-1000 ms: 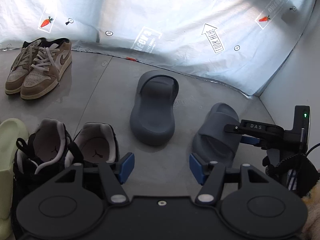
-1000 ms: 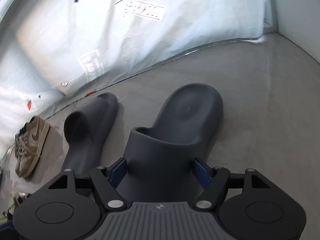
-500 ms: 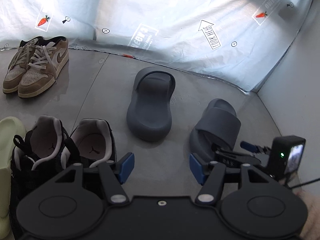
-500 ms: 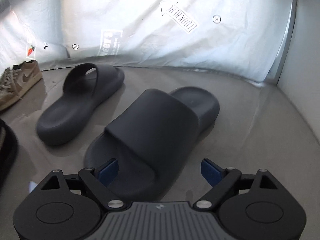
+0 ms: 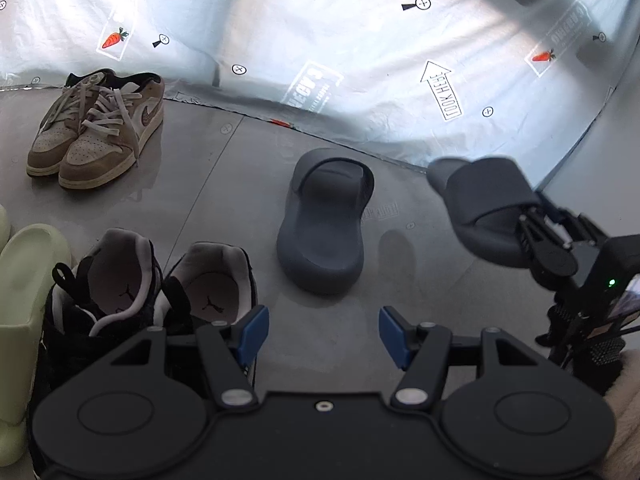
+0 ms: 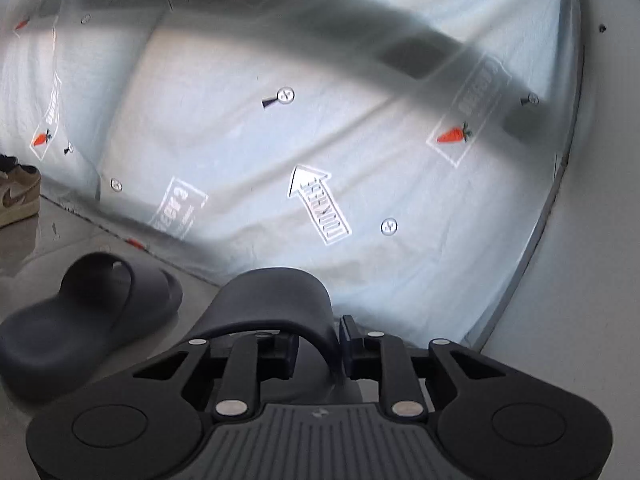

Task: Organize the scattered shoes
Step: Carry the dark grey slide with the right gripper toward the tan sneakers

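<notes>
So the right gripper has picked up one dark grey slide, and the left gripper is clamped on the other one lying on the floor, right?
Not quite. The left gripper is open and holds nothing; the left wrist view shows the other slide lying apart from it on the floor. The right gripper has indeed picked up one dark grey slide.

Right tool (image 6: 340,346), earlier open around the dark grey moulded foam slide sandal (image 5: 486,204), now clamped on the edge of its strap. Sandal was flat on the grey floor (image 5: 224,200) near the right wall; now lifted clear, tilted, shadow beneath it. Tool has rolled: its view swung from the floor up to the printed white sheet (image 6: 320,140).
</notes>
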{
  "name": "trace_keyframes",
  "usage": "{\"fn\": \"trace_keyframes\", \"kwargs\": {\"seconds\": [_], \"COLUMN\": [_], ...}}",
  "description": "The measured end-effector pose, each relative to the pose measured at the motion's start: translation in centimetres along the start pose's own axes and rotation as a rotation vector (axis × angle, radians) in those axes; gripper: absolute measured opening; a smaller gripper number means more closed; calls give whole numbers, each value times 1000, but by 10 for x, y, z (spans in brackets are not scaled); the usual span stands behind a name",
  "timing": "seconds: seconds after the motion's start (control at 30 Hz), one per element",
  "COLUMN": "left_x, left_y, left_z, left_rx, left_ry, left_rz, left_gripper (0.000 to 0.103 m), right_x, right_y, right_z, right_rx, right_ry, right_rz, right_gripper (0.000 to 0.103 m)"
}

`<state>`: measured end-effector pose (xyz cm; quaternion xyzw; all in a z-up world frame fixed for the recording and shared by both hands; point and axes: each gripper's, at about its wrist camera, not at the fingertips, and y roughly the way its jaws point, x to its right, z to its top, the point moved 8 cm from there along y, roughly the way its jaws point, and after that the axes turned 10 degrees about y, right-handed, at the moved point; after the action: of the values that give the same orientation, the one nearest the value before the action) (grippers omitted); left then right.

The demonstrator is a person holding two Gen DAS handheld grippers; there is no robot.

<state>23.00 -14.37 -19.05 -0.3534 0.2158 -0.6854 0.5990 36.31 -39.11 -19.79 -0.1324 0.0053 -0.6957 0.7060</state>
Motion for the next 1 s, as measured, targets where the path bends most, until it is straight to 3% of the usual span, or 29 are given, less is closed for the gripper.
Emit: {"fn": "trace_keyframes", "kwargs": {"seconds": [0.13,0.3,0.47,0.7,0.83,0.93,1.0], "left_x": [-13,-42,-84,-139,-166,-178,-179], "left_y": [-7,-15,-23,-26,-17,-7,-3], "left_z": [6,26,50,59,55,54,55], "left_rx": [20,49,88,93,74,50,49], "left_ry": [-8,2,11,-34,-83,-96,-95], "left_rz": [26,74,126,144,132,120,104], "left_gripper": [62,62,62,62,62,62,62], "right_x": [-16,-69,-142,-264,-305,-334,-347], "right_y": [-5,12,44,100,113,123,126], "right_z": [42,66,69,54,42,23,15], "right_rx": [101,49,-43,-194,-266,-409,-454], "right_ry": [14,155,258,293,200,98,58], "right_rz": [58,245,350,394,451,578,616], "right_gripper": [23,23,23,24,28,37,39]}}
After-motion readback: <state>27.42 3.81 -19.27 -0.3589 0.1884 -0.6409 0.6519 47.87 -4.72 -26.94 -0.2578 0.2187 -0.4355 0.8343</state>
